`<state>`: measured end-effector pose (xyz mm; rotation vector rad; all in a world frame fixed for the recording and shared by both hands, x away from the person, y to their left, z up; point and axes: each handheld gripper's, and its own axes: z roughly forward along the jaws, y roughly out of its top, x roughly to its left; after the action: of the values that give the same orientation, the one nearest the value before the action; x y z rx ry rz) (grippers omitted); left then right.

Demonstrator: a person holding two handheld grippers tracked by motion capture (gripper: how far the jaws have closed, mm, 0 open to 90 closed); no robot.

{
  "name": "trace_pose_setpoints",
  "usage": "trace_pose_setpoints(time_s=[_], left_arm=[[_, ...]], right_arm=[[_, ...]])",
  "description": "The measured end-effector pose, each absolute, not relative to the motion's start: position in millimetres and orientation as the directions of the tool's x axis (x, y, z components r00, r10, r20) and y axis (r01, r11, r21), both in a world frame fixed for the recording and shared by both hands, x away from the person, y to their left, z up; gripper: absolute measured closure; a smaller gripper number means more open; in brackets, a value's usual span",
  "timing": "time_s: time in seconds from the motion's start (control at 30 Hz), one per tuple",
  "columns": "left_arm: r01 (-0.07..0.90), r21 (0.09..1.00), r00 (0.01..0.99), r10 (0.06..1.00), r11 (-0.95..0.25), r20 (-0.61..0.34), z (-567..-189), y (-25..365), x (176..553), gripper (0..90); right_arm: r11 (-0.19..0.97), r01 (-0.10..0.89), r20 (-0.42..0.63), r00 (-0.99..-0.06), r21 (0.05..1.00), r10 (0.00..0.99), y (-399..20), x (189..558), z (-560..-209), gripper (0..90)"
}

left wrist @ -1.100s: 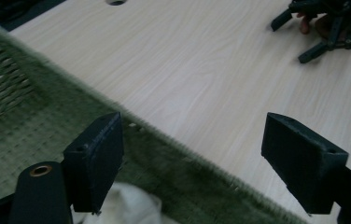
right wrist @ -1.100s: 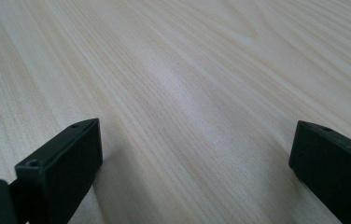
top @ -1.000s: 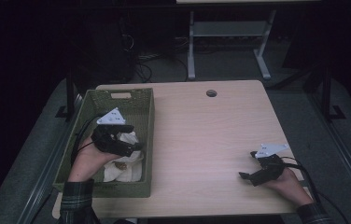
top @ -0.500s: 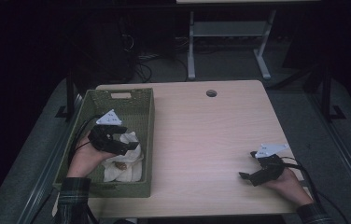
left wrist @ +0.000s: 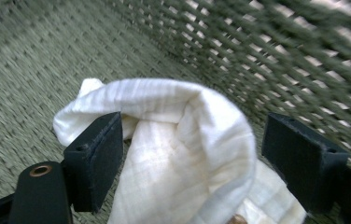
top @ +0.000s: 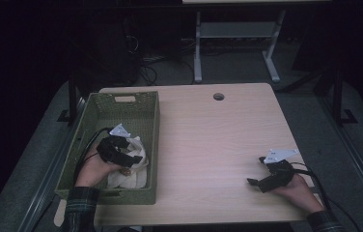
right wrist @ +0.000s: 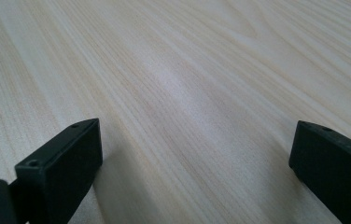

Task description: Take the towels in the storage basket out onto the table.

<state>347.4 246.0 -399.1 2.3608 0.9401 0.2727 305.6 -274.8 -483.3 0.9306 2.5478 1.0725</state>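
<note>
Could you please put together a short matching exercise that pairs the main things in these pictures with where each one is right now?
Things:
1. white cloth
2. green basket
3. right gripper
4. round hole

Places:
A. near the table's far edge
B. low over bare wood at the table's right side
C. inside the basket, between the left gripper's open fingers
D. on the table's left side

Pairs: 1-C, 2-D, 3-B, 4-A

white cloth | crumpled, folded over | in green basket, near end
</note>
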Motion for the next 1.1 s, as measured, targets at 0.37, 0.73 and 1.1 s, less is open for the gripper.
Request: trace_pose_setpoints(time_s=[0.37, 0.73, 1.1], left_arm=[[0.624, 0.495, 0.706, 0.708, -0.604, -0.027, -415.3, 247.2, 352.8, 17.5], [0.653, 0.406, 0.715, 0.697, -0.640, -0.051, -427.4, 242.9, 354.5, 17.6], [0.654, 0.352, 0.727, 0.685, -0.669, -0.047, -433.8, 239.0, 353.4, 21.4]], right_arm=[[0.532, 0.468, 0.037, -0.774, 0.705, 0.632, -274.8, 305.6, -483.3, 2.3], [0.533, 0.467, 0.035, -0.774, 0.706, 0.632, -274.9, 305.6, -483.4, 2.3], [0.533, 0.466, 0.035, -0.775, 0.706, 0.631, -274.8, 305.6, -483.4, 2.4]])
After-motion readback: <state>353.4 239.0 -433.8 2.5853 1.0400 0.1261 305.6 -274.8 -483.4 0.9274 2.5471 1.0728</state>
